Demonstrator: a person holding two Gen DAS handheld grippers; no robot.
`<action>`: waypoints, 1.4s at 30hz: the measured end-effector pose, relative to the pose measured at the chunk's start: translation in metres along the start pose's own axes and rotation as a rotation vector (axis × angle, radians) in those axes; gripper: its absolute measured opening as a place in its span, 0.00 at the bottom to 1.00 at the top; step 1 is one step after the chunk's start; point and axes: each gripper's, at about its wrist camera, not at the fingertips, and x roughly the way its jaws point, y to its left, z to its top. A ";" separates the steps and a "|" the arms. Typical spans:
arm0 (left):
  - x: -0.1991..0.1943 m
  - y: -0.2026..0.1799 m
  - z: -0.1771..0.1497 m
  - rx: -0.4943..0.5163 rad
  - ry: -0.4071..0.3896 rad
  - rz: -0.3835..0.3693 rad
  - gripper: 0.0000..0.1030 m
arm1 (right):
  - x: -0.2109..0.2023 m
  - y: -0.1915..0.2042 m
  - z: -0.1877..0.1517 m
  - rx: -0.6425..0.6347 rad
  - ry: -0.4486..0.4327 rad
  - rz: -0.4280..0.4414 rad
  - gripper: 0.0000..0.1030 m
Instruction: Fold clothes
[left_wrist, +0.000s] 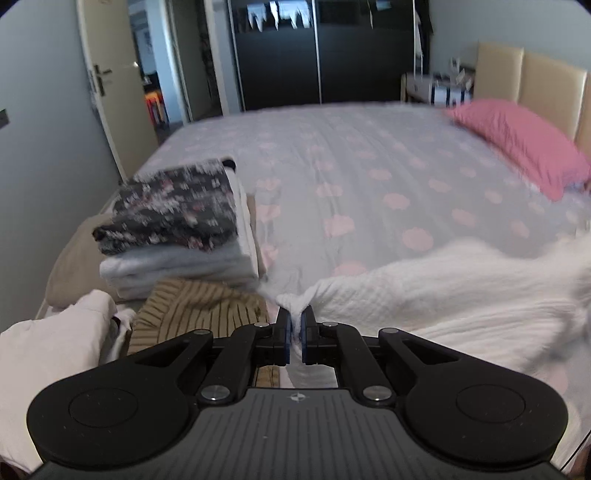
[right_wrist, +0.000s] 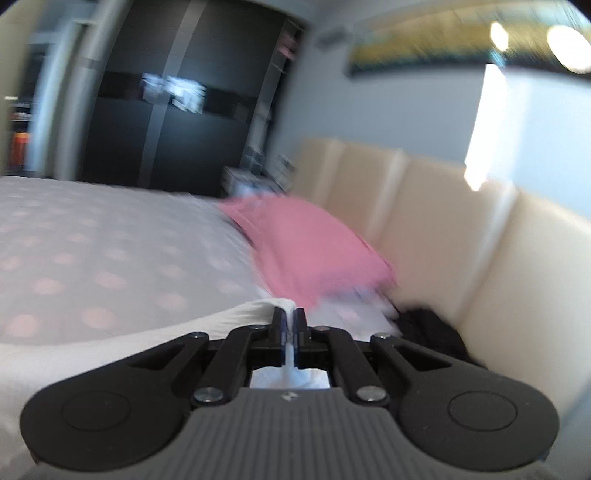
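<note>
Both grippers are clenched on the same white garment (left_wrist: 443, 291). The left gripper (left_wrist: 294, 317) pinches a bunched corner of it near the bed's (left_wrist: 351, 155) near edge, just beside the striped top (left_wrist: 199, 306) and the stack of folded clothes (left_wrist: 173, 236) at the near left corner. The right gripper (right_wrist: 290, 319) pinches another corner of the white cloth toward the headboard (right_wrist: 424, 206) end, close to the pink pillow (right_wrist: 306, 247). Between them the garment sags across the spotted bedspread. The step in hand looks like spreading it out before the first fold. To do that well, I would keep both grips firm, draw the two corners apart until the edge between them runs straight, then lay the cloth flat on the open middle of the bed, clear of the stack and the pillow.
</note>
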 end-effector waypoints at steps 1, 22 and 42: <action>0.008 -0.002 -0.002 0.014 0.025 -0.002 0.03 | 0.013 -0.010 -0.005 0.021 0.046 -0.025 0.04; 0.095 -0.072 -0.121 0.392 0.515 -0.152 0.06 | 0.118 -0.032 -0.172 -0.124 0.725 0.043 0.08; 0.089 -0.095 -0.055 0.350 0.305 -0.323 0.44 | 0.042 0.057 -0.093 -0.194 0.420 0.622 0.43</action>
